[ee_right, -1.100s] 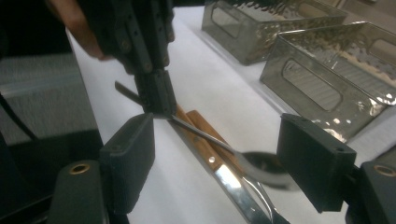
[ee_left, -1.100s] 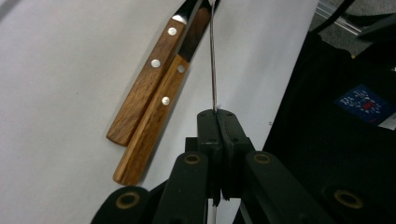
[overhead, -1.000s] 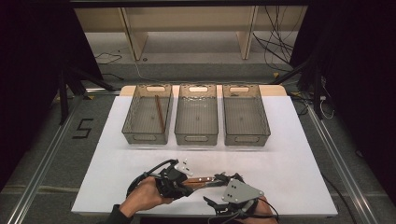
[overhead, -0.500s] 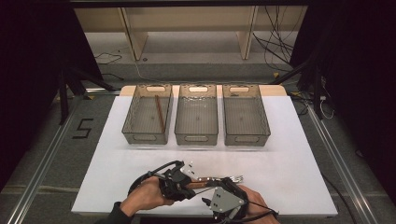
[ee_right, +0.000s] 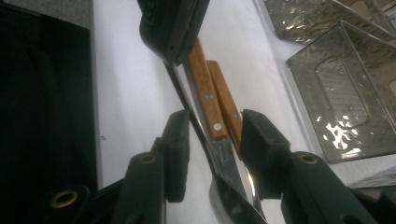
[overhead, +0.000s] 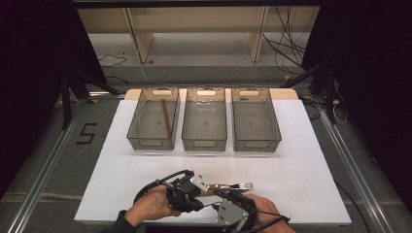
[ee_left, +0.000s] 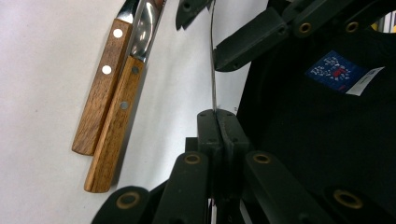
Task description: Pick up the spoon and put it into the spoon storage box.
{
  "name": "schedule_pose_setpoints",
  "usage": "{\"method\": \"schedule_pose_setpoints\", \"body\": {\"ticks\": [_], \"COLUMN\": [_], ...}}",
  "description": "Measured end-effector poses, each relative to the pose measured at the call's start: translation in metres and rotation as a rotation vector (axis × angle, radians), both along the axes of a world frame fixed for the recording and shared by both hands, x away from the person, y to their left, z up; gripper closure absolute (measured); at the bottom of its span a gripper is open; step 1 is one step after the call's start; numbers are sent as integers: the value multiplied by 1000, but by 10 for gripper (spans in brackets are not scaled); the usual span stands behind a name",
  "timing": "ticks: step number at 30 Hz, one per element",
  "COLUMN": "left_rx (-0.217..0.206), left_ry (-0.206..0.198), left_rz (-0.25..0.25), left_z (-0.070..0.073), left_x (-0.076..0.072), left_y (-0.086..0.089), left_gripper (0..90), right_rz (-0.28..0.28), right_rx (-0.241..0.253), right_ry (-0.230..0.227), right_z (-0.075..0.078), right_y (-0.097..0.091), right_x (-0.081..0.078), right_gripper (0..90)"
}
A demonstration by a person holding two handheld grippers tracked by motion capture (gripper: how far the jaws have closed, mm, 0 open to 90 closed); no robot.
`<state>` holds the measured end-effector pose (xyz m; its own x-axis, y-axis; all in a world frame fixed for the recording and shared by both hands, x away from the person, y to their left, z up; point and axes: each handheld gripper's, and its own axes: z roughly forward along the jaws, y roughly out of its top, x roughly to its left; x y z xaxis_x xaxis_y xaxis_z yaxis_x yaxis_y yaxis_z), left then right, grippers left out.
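My left gripper (ee_left: 216,114) is shut on a thin metal utensil (ee_left: 213,70), seen edge-on and held above the white table. Under it, two wooden-handled pieces of cutlery (ee_left: 105,112) lie side by side. My right gripper (ee_right: 215,135) has just been closing its jaws. They stand apart on either side of the thin utensil (ee_right: 187,100), with the wooden handles (ee_right: 208,98) beyond, and the pads are not pressing. In the high view both grippers, left (overhead: 203,186) and right (overhead: 219,194), meet near the table's front edge, where fork tines (overhead: 243,185) stick out to the right.
Three clear grey bins stand in a row at the back of the white table (overhead: 301,145): left bin (overhead: 138,121), middle bin (overhead: 204,143), right bin (overhead: 255,143). A brown stick (overhead: 166,119) lies in the left bin. Dark floor surrounds the table.
The right gripper has shifted a little left toward the left gripper, and its jaws have narrowed around the held utensil. The left hand has stayed put.
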<state>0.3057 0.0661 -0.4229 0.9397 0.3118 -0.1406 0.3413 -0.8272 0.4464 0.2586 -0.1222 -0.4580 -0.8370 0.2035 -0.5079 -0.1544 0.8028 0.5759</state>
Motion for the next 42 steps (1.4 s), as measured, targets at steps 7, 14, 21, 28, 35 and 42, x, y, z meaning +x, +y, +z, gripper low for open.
{"method": "schedule_pose_setpoints", "body": {"ticks": [7, 14, 21, 28, 35, 42], "left_rx": [6, 7, 12, -21, -63, -144], "left_ry": [-2, -3, 4, 13, 9, -26], "left_rz": [-12, -29, -51, -50, -3, 84], "left_z": [1, 2, 3, 5, 8, 20], "left_x": [-1, -3, -3, -1, 3, 9], "left_y": [1, 1, 1, 4, 9, 26], "left_gripper": [891, 891, 889, 857, 740, 526], "right_rz": [29, 44, 67, 120, 120, 67], "right_rx": [-45, -73, -80, -133, -148, -100], "right_ry": [16, 36, 34, 24, 16, 32], "right_z": [-1, -4, -5, -7, -6, -3], "right_y": [0, 1, 1, 1, 0, -3], "right_x": [1, 2, 1, 0, 0, 0], "right_gripper": [685, 745, 818, 884, 896, 896]}}
